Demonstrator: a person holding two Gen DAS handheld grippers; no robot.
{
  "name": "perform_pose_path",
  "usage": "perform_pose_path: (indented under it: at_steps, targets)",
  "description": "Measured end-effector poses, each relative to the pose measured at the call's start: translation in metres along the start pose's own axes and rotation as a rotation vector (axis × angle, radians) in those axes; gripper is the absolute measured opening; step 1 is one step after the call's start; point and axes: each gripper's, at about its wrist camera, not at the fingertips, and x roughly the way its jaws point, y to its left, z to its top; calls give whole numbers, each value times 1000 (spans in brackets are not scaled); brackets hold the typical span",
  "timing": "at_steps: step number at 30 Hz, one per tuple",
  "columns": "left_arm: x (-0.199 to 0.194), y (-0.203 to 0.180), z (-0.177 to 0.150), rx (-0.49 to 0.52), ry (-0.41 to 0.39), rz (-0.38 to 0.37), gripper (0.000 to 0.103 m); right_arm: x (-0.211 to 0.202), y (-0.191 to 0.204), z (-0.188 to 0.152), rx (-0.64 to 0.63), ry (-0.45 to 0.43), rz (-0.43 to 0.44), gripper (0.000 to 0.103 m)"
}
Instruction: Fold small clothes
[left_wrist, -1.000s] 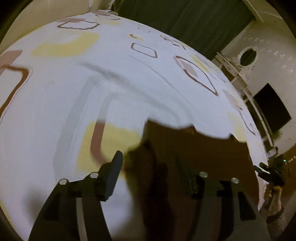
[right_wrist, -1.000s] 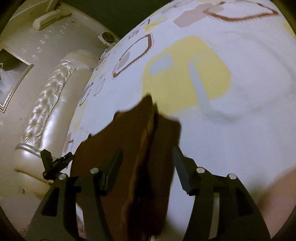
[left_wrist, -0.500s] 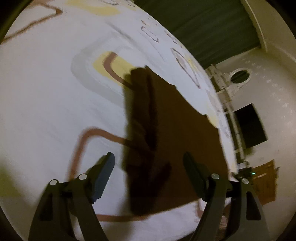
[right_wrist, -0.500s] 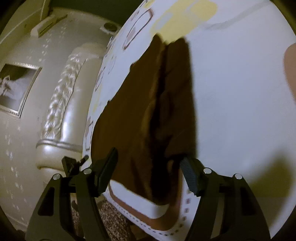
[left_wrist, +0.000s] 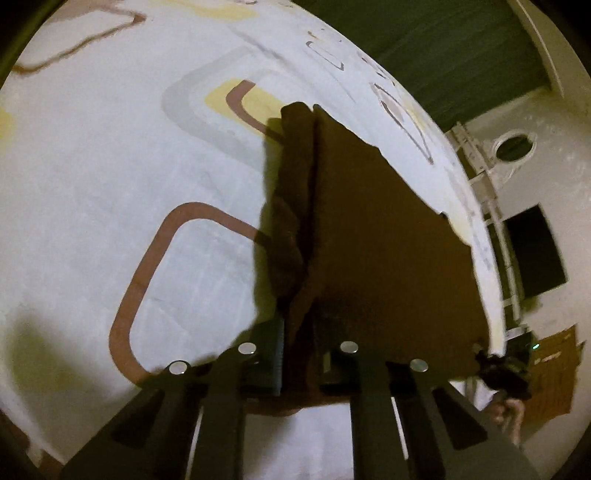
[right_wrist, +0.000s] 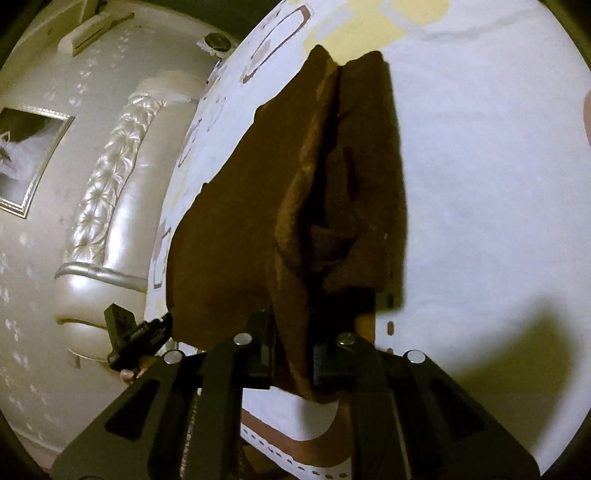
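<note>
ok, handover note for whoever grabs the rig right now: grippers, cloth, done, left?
Left hand-held gripper: jaws have just closed, now shut on the near edge of the brown cloth.
Right hand-held gripper: jaws have just closed too, shut on the same cloth's near edge, at the other corner.
Cloth lies spread on the patterned bedsheet, bunched into a ridge at each grip.
Done: both near corners pinched.
Left: probably lift and carry the near edge over to the far edge, then flatten.
</note>
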Motion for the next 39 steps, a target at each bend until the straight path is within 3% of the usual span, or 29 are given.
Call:
perform_pose_path:
  at_steps: [7,15,20,23,26,29,35,38,39]
  targets:
    - [2,-11,-6,71,-21,83,12,5,-5,-2,-1,-5,-13,12]
    - [-1,-9,-12,89,-41,90,12,1,-8,-2,21,-5,-13,15]
    - [-1,-4,-11,72,-46,62,12,-19,-7,-4,45,-33,-71,30]
    - [-1,-3,-12,77,-52,58,12,-38,5,-3,16,-92,-183,44]
    - [-2,-4,-12,80,-58,56,12,-47,30,3,-36,-128,-243,49]
    - [-3,-1,-13,76,-63,44,13,-36,64,9,-95,-113,-250,57]
    - [-6,4,-14,66,-76,11,15,38,148,13,-262,-2,-247,69]
    - [-7,6,-17,55,-89,-49,33,88,190,13,-329,68,-243,73]
    - [-7,7,-17,51,-92,-85,47,100,201,14,-348,91,-242,74]
